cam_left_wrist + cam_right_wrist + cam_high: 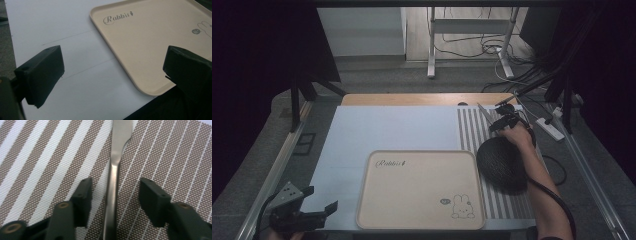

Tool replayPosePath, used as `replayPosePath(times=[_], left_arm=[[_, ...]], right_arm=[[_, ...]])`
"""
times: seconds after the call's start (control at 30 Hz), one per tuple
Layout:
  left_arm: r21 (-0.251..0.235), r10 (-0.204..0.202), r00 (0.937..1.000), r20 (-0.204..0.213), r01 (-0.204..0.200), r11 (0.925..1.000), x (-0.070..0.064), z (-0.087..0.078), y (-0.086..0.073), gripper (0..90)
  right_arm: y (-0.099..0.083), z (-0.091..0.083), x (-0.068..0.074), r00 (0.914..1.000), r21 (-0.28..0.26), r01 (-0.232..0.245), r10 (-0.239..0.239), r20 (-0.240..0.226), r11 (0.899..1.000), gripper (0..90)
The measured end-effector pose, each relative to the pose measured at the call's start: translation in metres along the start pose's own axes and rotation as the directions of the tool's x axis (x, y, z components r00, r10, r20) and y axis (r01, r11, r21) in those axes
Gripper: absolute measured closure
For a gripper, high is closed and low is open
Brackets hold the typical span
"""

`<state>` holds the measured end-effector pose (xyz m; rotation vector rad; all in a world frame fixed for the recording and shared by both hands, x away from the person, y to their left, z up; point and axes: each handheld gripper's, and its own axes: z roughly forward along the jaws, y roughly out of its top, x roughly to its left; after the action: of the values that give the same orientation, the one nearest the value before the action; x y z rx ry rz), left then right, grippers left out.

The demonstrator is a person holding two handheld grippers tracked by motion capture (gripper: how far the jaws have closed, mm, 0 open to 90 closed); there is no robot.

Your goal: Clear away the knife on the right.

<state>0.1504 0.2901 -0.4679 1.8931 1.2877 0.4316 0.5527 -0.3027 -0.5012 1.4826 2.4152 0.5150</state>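
Plastic, cream and matte, makes up the nearest big thing: a shallow rounded-corner tray with a raised rim, "Rabbit" in thin script at one corner and a small outline rabbit at the other, lying empty on the pale, smooth sheet that covers the bench. At the near left corner the left tool hangs off the bench edge, its two blocky black jaws spread wide with nothing between them; in the left gripper view they frame the tray's corner and the bare sheet, where faint straight creases cross the surface. To the right of the tray runs a woven placemat, a coarse mesh in brown and white stripes, broad bands on one side and thin lines on the other. On it, just beside the tray, sits a dark domed bowl-like object with a dimpled texture. Farther off, near the mat's far end, the right tool hovers low over a slim metal utensil handle, brushed steel, narrow at the waist and flaring flat toward its far end. The handle lies on the weave between the jaws, which stand open on either side and clear of it.
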Motion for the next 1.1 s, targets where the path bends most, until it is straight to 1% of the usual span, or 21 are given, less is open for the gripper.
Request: replayPosePath(times=[0.03,0.07,0.1,0.13,0.17,0.2,0.3,0.37,0.47,0.5,0.53,0.67,0.93,0.97,1.1], left_arm=[[0.0,0.0,1.0,0.0,0.0,1.0,0.0,0.0,0.0,3.7],[0.001,0.0,1.0,0.0,0.0,1.0,0.0,0.0,0.0,3.7],[0.002,0.001,1.0,0.0,-0.001,1.0,0.0,0.0,0.0,3.7],[0.001,0.001,1.0,0.0,-0.001,1.0,0.0,0.0,0.0,3.7],[0.002,0.001,1.0,0.0,-0.001,1.0,0.0,0.0,0.0,3.7],[0.002,0.001,1.0,0.0,-0.001,1.0,0.0,0.0,0.0,3.7],[0.001,0.0,1.0,0.0,0.0,1.0,0.0,0.0,0.0,3.7],[0.0,-0.001,1.0,0.001,0.001,1.0,0.0,0.0,0.0,3.8],[-0.004,-0.009,0.9999,0.005,0.009,1.0,0.001,-0.001,0.0,3.7],[-0.005,-0.011,0.9999,0.006,0.011,0.9999,0.001,-0.001,0.0,3.7],[-0.005,-0.012,0.9999,0.007,0.012,0.9999,0.001,-0.001,0.0,3.7],[-0.003,-0.005,1.0,0.004,0.005,1.0,0.001,0.0,0.0,3.7],[-0.004,-0.006,1.0,0.004,0.006,1.0,0.001,0.0,0.0,3.7],[-0.004,-0.006,1.0,0.004,0.006,1.0,0.001,0.0,0.0,3.8],[-0.008,-0.013,0.9999,0.005,0.013,0.9999,0.001,-0.001,0.0,3.8]], right_arm=[[0.0,0.0,0.0,1.0,-0.007,0.002,-0.002,0.002,1.0,54.3],[0.0,-0.001,-0.001,1.0,-0.008,0.003,-0.004,-0.009,1.0,66.1],[-0.001,-0.002,-0.001,0.9997,-0.012,0.016,-0.017,-0.018,1.0,73.3],[-0.002,-0.002,-0.001,0.9996,-0.017,0.024,-0.024,-0.015,1.0,78.5],[-0.002,-0.002,-0.002,0.9994,-0.022,0.013,-0.013,-0.031,1.0,79.0],[-0.002,-0.002,-0.002,0.9993,-0.019,0.009,-0.01,-0.036,1.0,79.4],[-0.001,-0.002,-0.002,0.9989,-0.012,0.032,-0.032,-0.034,0.999,79.9],[0.0,-0.002,-0.002,0.9985,-0.009,0.038,-0.039,-0.038,0.999,80.1],[0.0,-0.003,-0.004,0.9966,-0.003,0.061,-0.061,-0.055,0.998,80.1],[-0.001,-0.005,-0.005,0.9963,-0.006,0.069,-0.069,-0.051,0.998,80.1],[-0.001,-0.006,-0.006,0.9965,-0.01,0.076,-0.076,-0.035,0.997,80.1],[-0.003,-0.013,-0.016,0.9985,-0.035,0.049,-0.05,-0.022,0.998,80.2],[-0.012,-0.028,-0.039,0.9997,-0.065,-0.013,0.012,-0.02,0.998,80.1],[-0.013,-0.03,-0.041,0.9995,-0.072,-0.023,0.021,-0.023,0.997,80.1],[-0.017,-0.04,-0.046,0.9991,-0.077,-0.033,0.031,-0.028,0.996,80.1]])
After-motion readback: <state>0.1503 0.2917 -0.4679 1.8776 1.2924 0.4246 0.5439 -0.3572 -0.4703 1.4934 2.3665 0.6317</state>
